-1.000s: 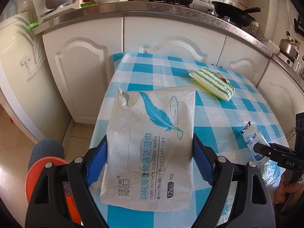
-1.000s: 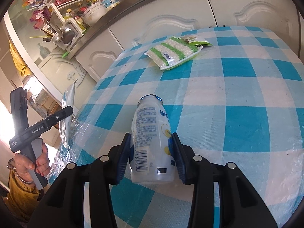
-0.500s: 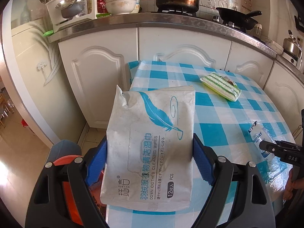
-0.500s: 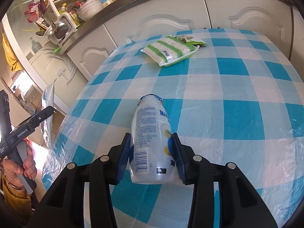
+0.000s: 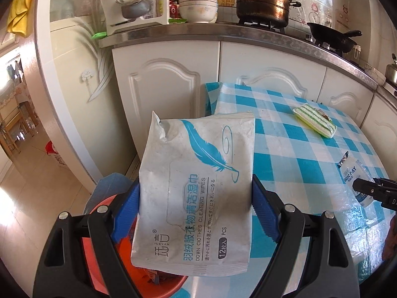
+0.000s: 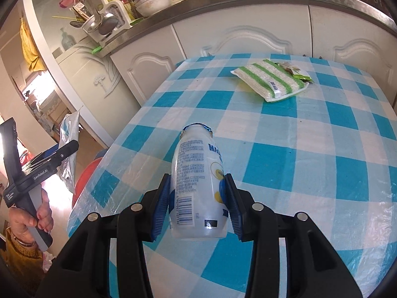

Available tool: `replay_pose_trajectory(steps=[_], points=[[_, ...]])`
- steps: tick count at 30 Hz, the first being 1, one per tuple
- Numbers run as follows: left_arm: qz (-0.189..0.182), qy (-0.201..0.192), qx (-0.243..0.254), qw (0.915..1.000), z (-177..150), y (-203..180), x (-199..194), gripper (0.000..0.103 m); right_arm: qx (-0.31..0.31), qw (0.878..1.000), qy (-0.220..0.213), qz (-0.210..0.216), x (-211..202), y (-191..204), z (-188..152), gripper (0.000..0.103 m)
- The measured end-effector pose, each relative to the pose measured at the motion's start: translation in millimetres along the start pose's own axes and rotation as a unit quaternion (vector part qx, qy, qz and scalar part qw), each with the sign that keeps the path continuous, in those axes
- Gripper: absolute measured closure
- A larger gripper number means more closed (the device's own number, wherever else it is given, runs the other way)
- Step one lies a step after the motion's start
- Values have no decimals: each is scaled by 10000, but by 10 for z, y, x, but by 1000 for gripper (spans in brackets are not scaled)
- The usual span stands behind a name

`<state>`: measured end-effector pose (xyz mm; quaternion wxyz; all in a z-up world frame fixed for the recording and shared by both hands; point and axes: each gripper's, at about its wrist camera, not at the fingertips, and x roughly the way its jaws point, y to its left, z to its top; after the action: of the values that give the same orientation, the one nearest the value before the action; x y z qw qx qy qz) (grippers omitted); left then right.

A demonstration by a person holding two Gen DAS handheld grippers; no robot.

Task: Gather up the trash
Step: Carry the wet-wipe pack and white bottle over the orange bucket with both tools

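Swinging left off the surface (image 5: 292, 149), our left gripper (image 5: 196, 203) now holds the wipes pack (image 5: 198, 173) over the red bin (image 5: 99, 226); our right gripper (image 6: 197, 198) clamps the bottle (image 6: 198, 181), so dropping comes next.

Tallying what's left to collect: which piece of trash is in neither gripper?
The green-striped sponge pack lying on the table; the wipes packet and bottle are gripped.

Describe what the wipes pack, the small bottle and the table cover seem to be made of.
Wipes pack: thin matte plastic film, likely; creased, dented corner, crimped end seams. Small bottle: translucent white plastic with printed label; its rim looks like torn blue foil. Table cover: blue-and-white checked cloth, apparently under clear plastic sheeting; glossy wrinkles and glare near the edge.
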<state>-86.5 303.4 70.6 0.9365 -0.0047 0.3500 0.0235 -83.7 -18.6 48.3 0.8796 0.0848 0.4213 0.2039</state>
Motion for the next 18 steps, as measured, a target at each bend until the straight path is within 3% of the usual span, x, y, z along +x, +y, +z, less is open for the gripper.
replay_pose_trajectory(steps=[18], points=[[788, -6, -570, 9953, -165, 818, -111, 20, -766, 9954, 283, 509, 316, 889, 164, 59]])
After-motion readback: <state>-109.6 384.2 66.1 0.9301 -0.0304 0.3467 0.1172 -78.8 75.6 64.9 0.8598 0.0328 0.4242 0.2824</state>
